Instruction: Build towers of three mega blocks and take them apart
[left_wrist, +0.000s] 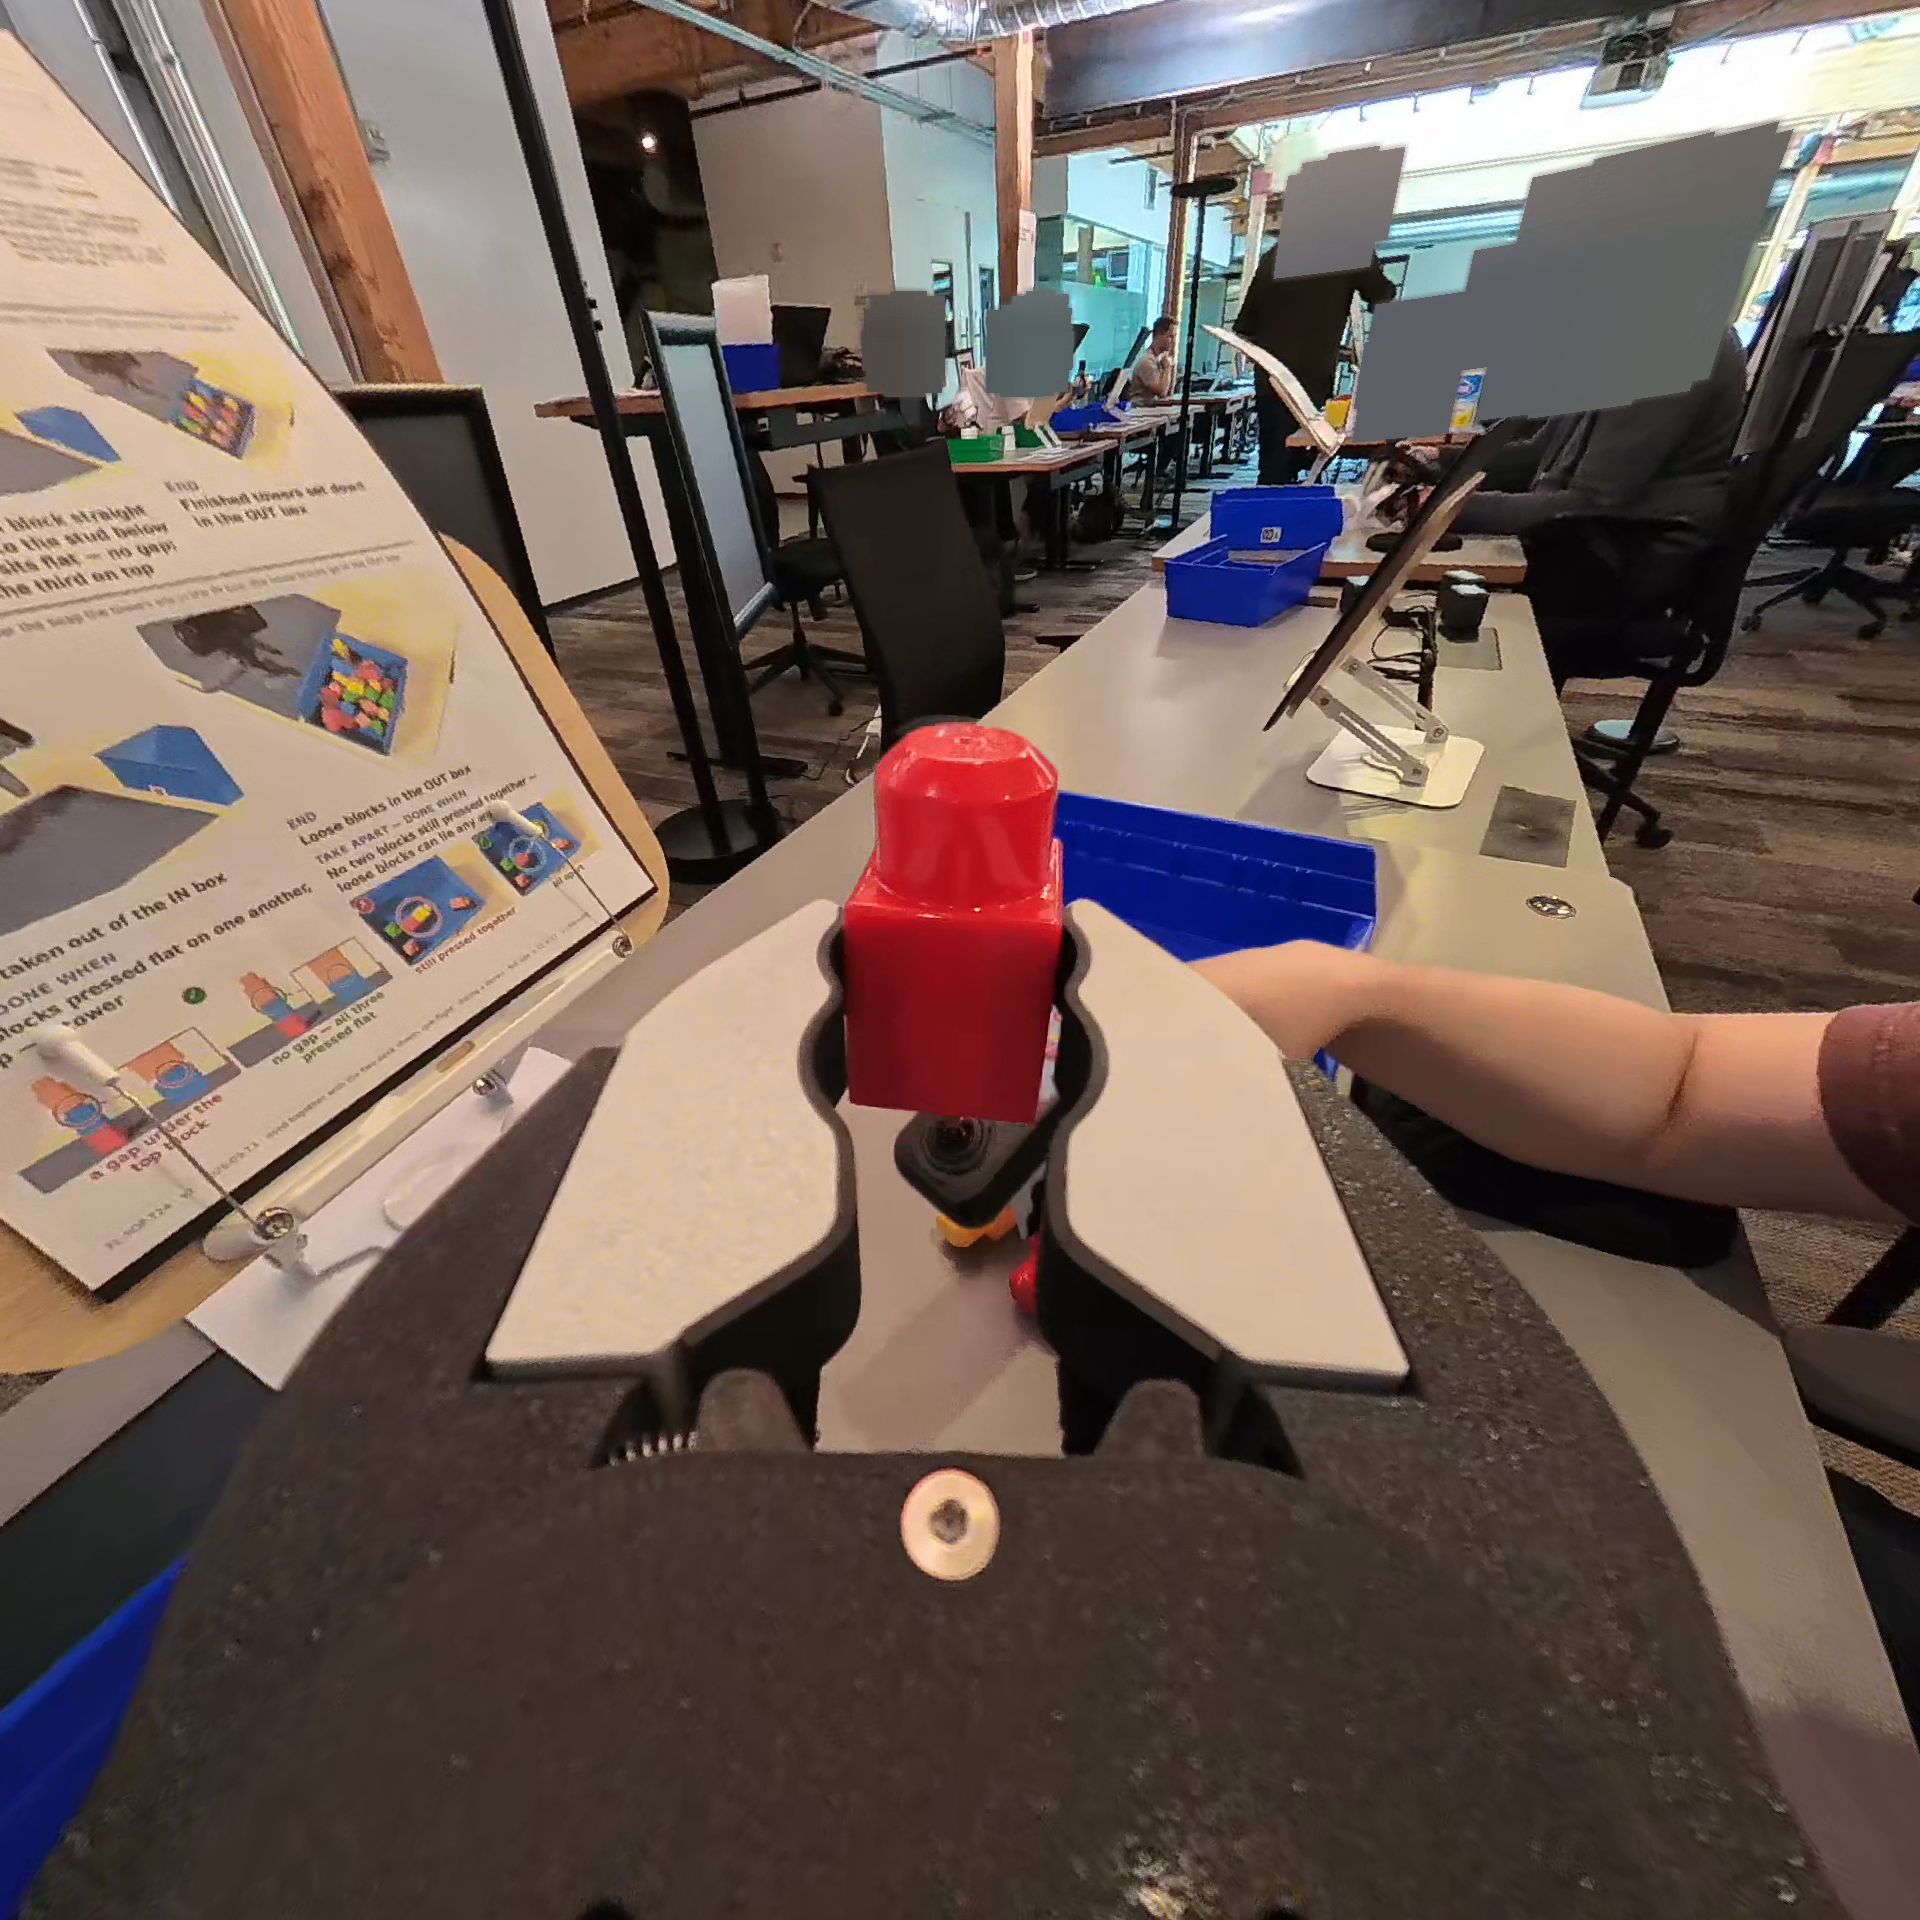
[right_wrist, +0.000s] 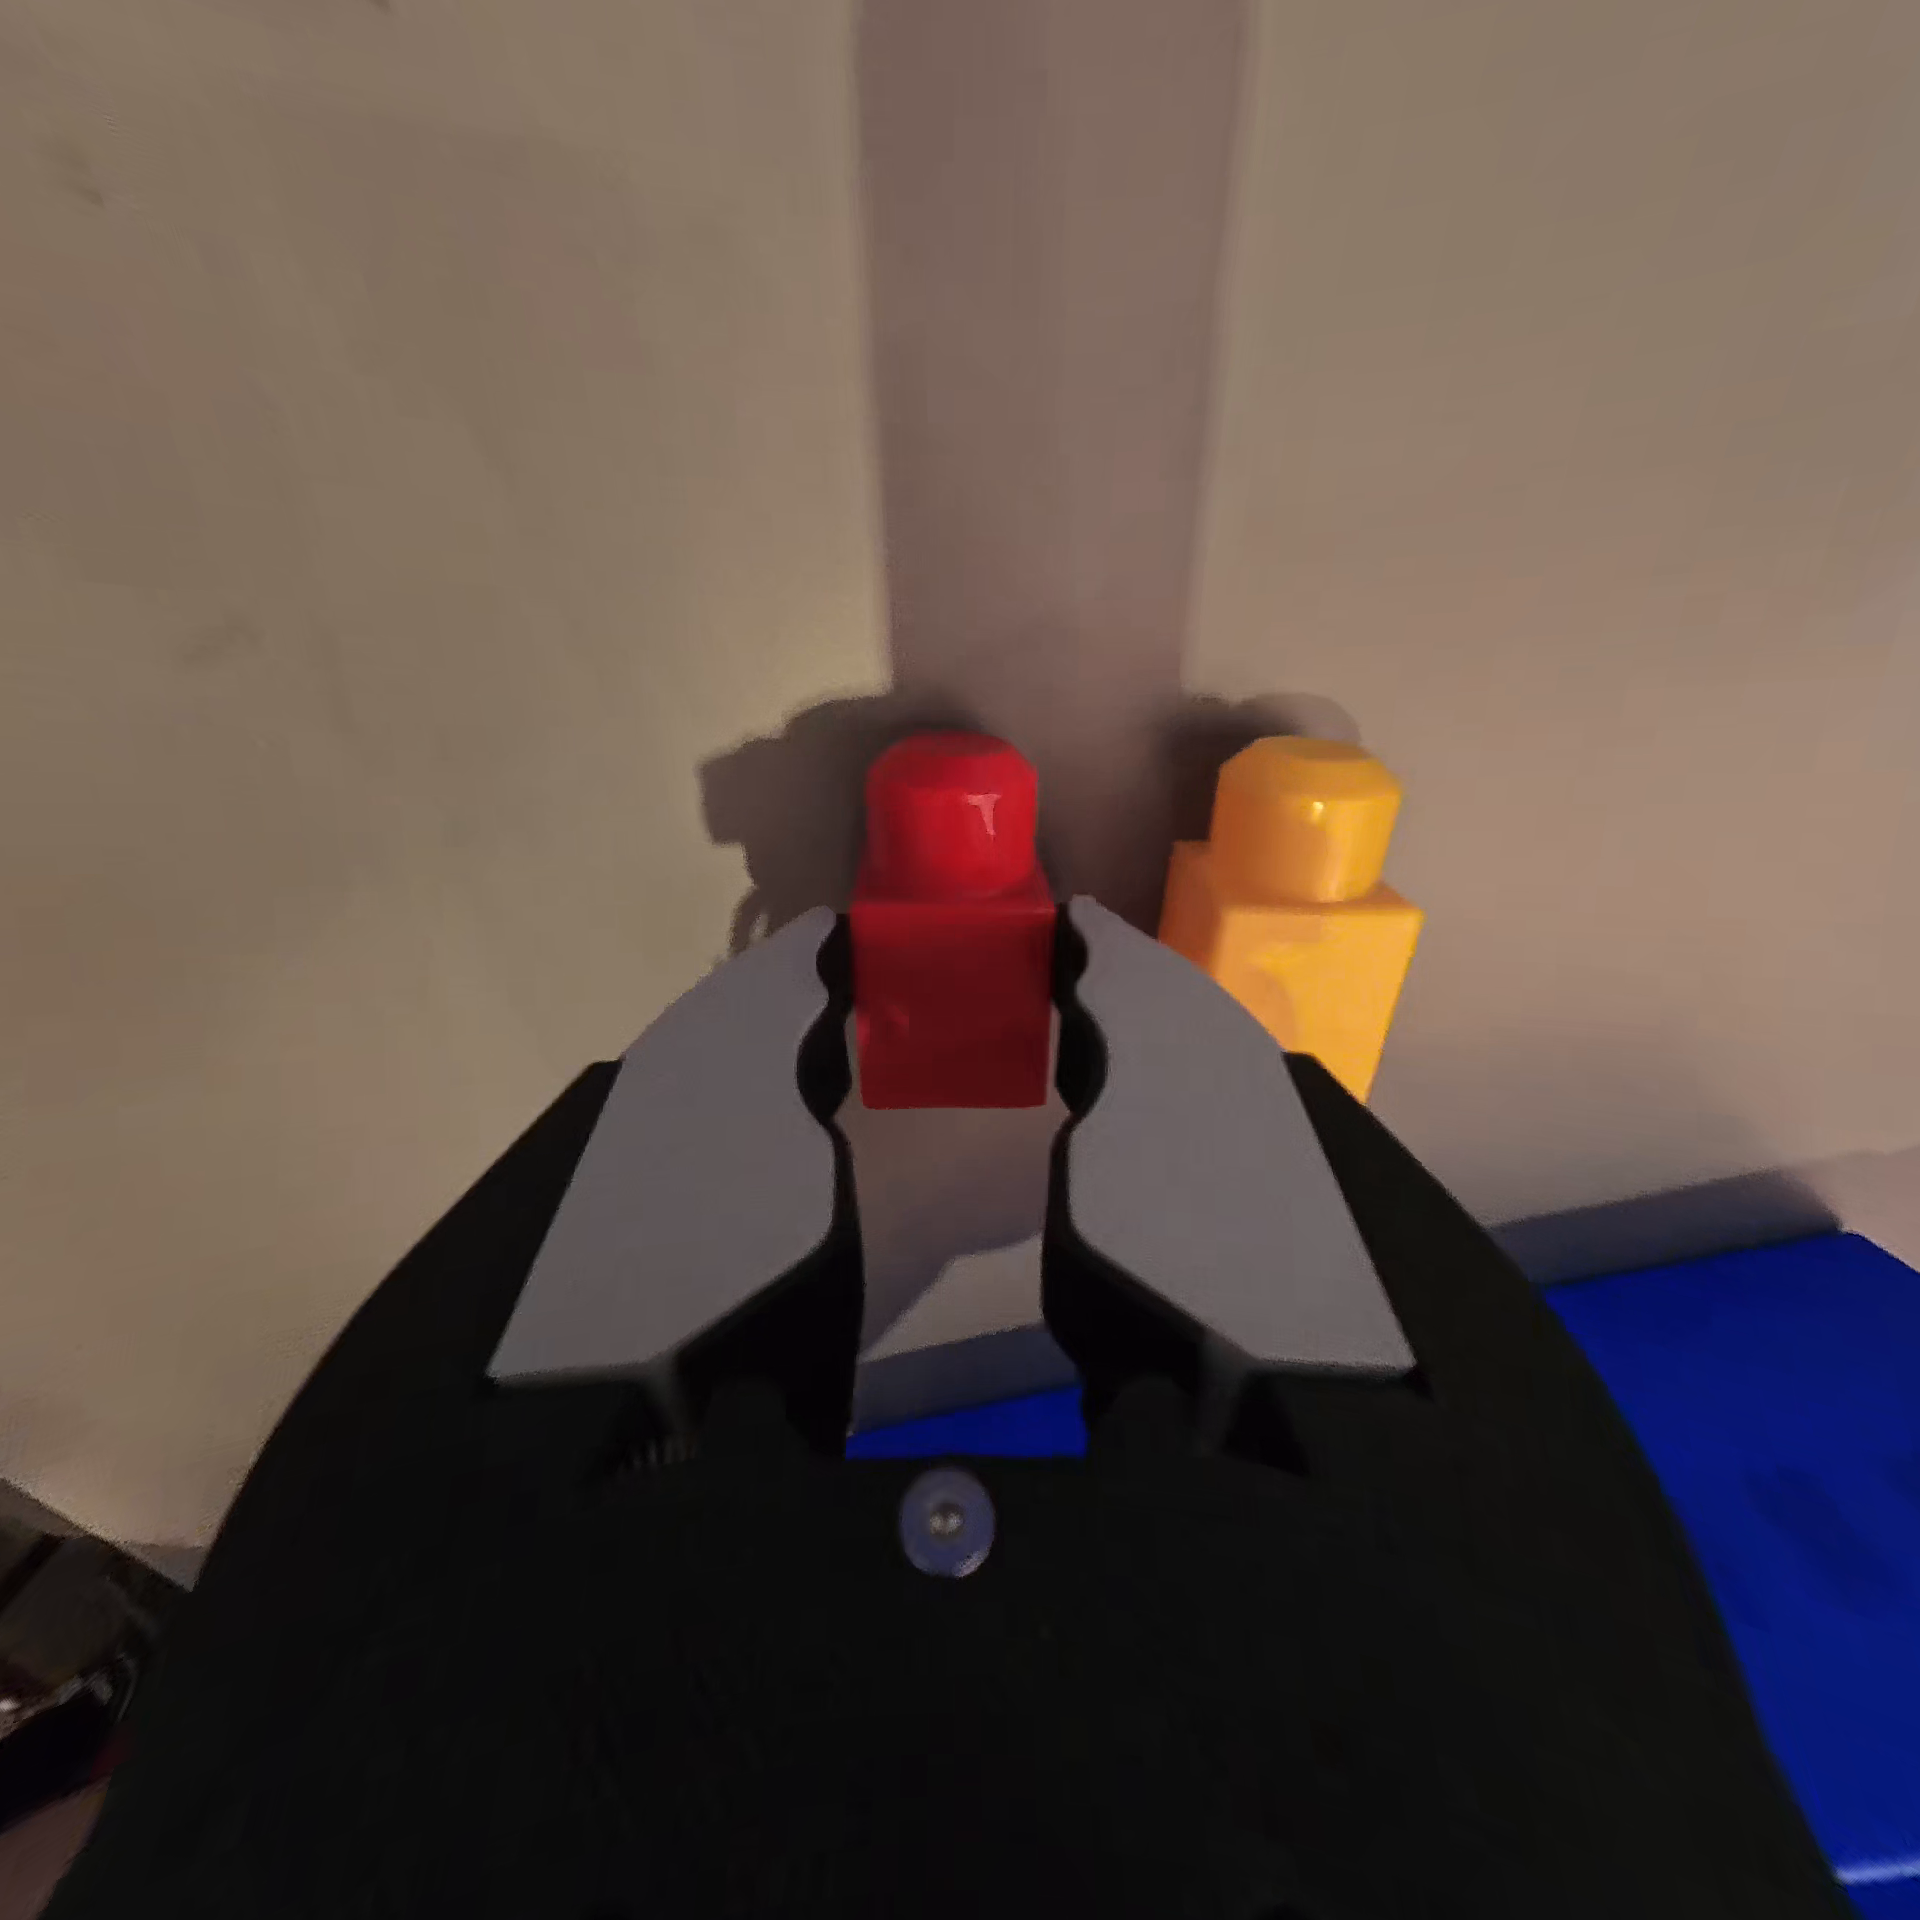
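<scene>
Left wrist view: my left gripper (left_wrist: 951, 997) clamps red block (left_wrist: 951, 935) at frame centre, fingers (left_wrist: 727, 1091) pressed on both flanks. Block upright, stud up, long axis vertical. Below it, other gripper's camera (left_wrist: 951, 1148) and scraps of yellow and red, mostly hidden. Blue bin (left_wrist: 1226, 873) behind block, cut by forearm (left_wrist: 1507, 1070) from right edge.

Right wrist view: dim, blurred. My right gripper (right_wrist: 951, 997) grips second red block (right_wrist: 951, 935), stud pointing up-frame. Orange block (right_wrist: 1299, 914) just right, parallel, base hidden behind finger. Blue bin (right_wrist: 1714, 1455) lower right, cropped.
</scene>
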